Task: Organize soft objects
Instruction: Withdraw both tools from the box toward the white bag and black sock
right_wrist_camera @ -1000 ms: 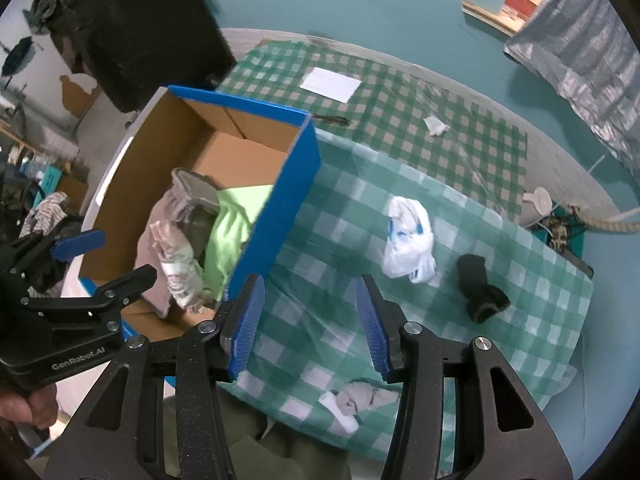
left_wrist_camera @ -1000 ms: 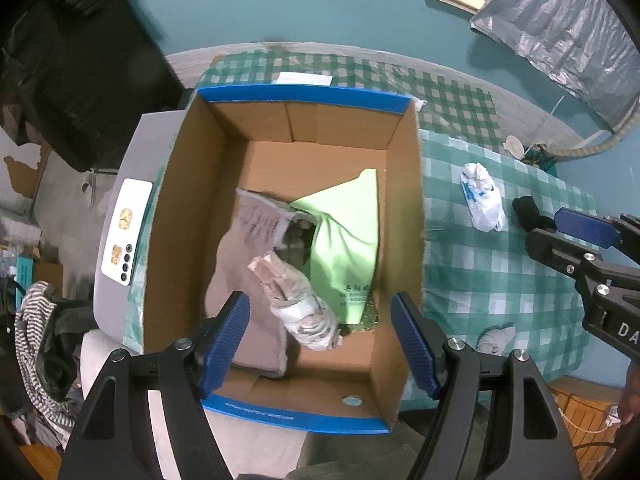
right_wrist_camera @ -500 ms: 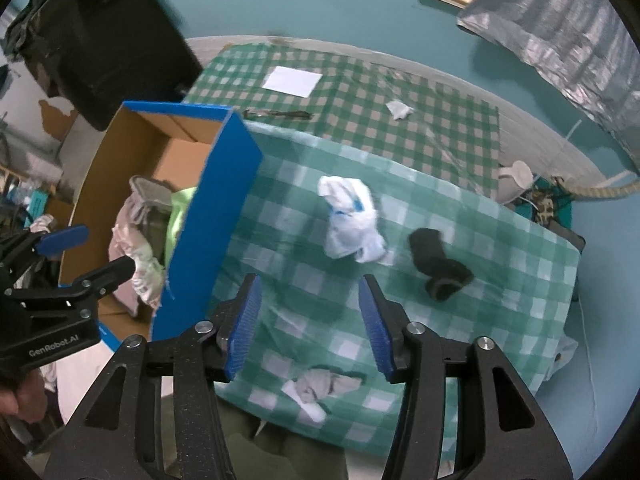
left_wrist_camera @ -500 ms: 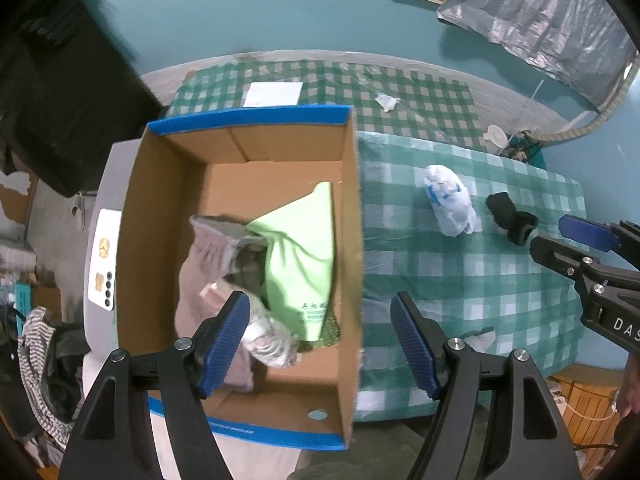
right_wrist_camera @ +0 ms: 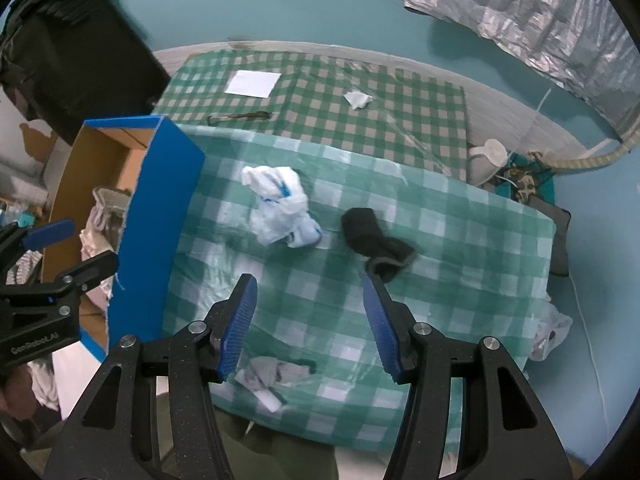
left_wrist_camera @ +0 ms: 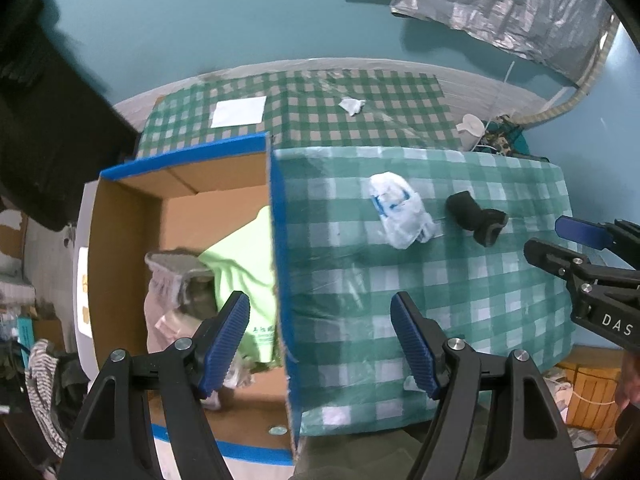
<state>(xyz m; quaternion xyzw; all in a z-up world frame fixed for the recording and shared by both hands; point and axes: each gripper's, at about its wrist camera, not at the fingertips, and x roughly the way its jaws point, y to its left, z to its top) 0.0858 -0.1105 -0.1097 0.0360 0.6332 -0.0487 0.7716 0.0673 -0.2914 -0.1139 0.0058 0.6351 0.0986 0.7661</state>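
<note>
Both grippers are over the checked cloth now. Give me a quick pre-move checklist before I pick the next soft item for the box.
1. Right gripper empty: ok, nothing between the pads.
2. Left gripper empty: ok, jaws open.
3. Items left on the cloth: not ok; white and blue bundle, black sock and grey sock lie outside the box.
4. Cardboard box has room: ok, bare floor at the far end.
5. Targets apart: ok, none touch.
6. Grey sock near the cloth's front edge: cannot tell if it overhangs.

Two overhead wrist views, shared tablecloth (left_wrist_camera: 460,280)
</note>
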